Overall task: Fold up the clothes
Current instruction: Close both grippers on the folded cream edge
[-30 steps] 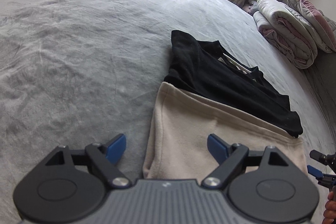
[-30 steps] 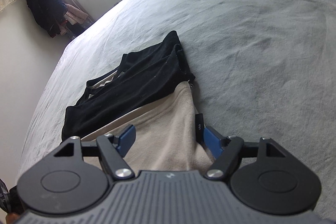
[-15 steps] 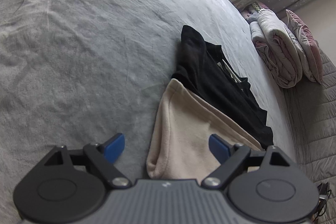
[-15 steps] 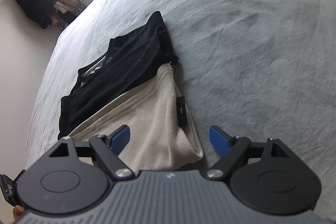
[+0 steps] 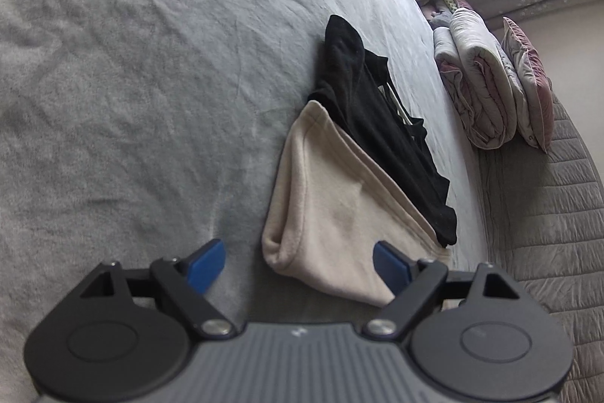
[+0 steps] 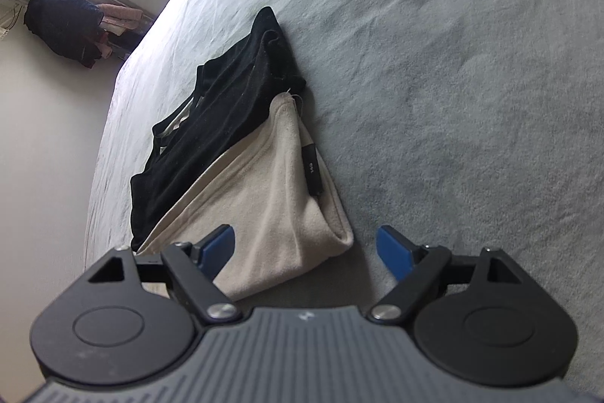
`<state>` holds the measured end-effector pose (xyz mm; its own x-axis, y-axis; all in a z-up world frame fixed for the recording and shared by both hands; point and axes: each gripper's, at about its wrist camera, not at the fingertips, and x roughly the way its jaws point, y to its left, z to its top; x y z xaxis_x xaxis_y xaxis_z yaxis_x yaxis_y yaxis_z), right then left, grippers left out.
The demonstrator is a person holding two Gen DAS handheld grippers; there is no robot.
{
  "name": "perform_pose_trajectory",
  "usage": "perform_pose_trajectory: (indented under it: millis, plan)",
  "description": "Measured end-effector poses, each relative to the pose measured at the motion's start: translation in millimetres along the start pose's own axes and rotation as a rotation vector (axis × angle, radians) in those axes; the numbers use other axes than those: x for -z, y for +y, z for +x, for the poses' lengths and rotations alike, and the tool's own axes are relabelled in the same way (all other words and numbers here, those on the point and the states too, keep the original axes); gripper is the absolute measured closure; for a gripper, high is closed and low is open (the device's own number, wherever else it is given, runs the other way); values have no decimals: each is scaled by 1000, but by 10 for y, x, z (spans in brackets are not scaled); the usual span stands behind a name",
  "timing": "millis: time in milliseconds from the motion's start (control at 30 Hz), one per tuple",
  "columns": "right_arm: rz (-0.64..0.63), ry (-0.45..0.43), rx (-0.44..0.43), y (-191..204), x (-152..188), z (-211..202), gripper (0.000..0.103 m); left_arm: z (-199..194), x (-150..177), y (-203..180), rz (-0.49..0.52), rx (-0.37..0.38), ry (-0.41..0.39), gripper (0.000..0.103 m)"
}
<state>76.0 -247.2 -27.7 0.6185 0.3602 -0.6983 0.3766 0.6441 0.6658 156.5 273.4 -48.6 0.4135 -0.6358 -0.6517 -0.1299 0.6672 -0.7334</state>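
A folded beige garment [image 5: 332, 210] lies on the grey bed, with a folded black garment [image 5: 377, 123] touching its far side. The beige garment [image 6: 271, 199] carries a black size tag [image 6: 312, 169]; the black garment [image 6: 219, 104] lies beyond it. My left gripper [image 5: 300, 265] is open and empty, held just short of the beige garment's near left corner. My right gripper [image 6: 307, 252] is open and empty, held just short of its near right corner.
The grey bedspread [image 5: 132, 82] stretches wide on the left. Rolled quilts [image 5: 479, 78] and a pink pillow [image 5: 528, 82] sit at the bed's head by a grey padded headboard [image 5: 547, 214]. Dark clothes [image 6: 64, 21] hang by the window wall.
Both grippers have drawn back from the beige garment and tilted. The right gripper's jaws, close around the garment's edge a second ago, now stand wide apart and hold nothing.
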Motion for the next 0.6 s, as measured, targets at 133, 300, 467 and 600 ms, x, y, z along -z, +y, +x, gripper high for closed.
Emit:
perform_pose_trajectory:
  millis: [133,300,467,600]
  plan:
    - [23,3,-15,-40,20,-5,24,55,7,86,-71,50,18,21]
    - [37,-15,-19,-48,54,33,28,137,37,56,-91,59,-19,23]
    - [49,-53,-22,-56,100,88,45,217,82,-8,-94,68,-74,25]
    - [92,-76,-54,-112,111,133,55,272,110,-51,-84,69,-113,33]
